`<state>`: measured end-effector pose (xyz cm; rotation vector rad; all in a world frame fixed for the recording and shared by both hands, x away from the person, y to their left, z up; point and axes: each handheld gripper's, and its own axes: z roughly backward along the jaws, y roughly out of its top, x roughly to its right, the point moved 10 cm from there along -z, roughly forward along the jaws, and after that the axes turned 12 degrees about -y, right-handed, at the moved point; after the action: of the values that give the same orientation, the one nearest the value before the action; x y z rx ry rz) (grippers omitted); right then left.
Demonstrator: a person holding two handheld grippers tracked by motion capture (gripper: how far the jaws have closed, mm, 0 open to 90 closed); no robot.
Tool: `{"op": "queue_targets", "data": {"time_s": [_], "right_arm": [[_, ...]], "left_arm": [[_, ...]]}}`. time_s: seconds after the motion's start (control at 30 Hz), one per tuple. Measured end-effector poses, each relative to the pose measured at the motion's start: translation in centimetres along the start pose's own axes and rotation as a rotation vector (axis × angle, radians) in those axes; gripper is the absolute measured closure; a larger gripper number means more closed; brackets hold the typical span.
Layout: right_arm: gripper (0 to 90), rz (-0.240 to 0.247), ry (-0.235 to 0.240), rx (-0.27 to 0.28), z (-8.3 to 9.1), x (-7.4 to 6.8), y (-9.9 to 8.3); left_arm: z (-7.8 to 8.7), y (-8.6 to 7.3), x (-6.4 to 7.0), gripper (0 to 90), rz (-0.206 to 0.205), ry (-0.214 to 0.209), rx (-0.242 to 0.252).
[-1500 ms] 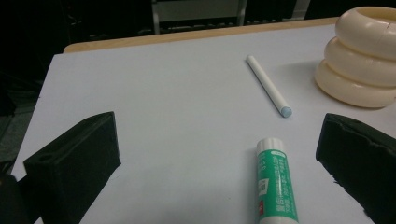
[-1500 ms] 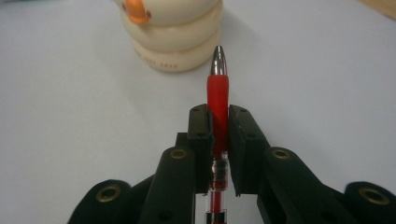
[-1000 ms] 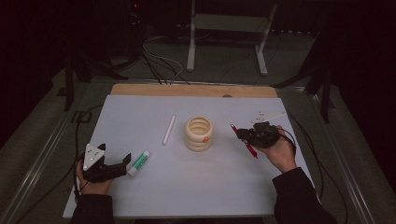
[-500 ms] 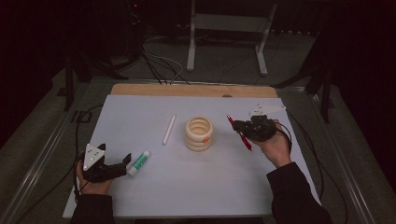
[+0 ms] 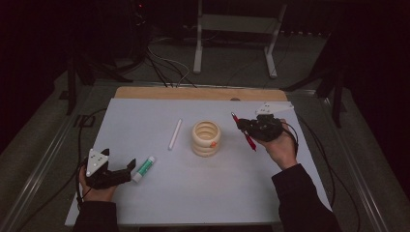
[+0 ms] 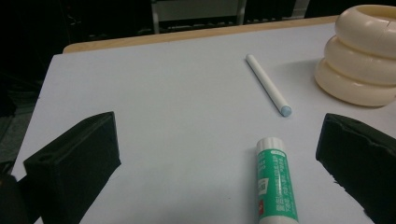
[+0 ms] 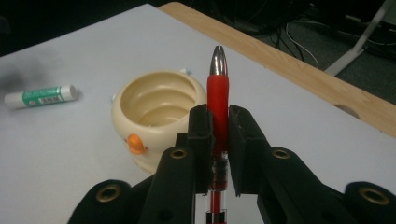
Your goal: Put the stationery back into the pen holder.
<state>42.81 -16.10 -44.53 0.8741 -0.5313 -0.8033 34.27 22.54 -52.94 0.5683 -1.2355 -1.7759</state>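
My right gripper is shut on a red pen, held off the table just right of the cream ribbed cup. The pen's silver tip points up and away from the jaws. The cup stands upright and open at mid-table, with an orange spot on its side. My left gripper rests open at the front left, jaws wide apart. A green-and-white glue stick lies between its jaws. A white marker lies left of the cup.
The white tabletop has a bare wooden strip along its far edge. Cables trail off both sides. A metal stand sits on the floor beyond the table.
My right gripper has lifted with the red pen and moved away and slightly left, toward the cup. The left gripper has stayed put.
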Motion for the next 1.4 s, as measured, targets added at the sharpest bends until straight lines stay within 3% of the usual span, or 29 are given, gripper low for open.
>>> {"op": "queue_targets", "data": {"time_s": [1.4], "right_arm": [[80.8,-0.023,-0.002,0.085,-2.0,-1.1,4.5]], "left_arm": [[0.0,0.0,0.0,0.0,-0.002,-0.002,-0.002]]}}
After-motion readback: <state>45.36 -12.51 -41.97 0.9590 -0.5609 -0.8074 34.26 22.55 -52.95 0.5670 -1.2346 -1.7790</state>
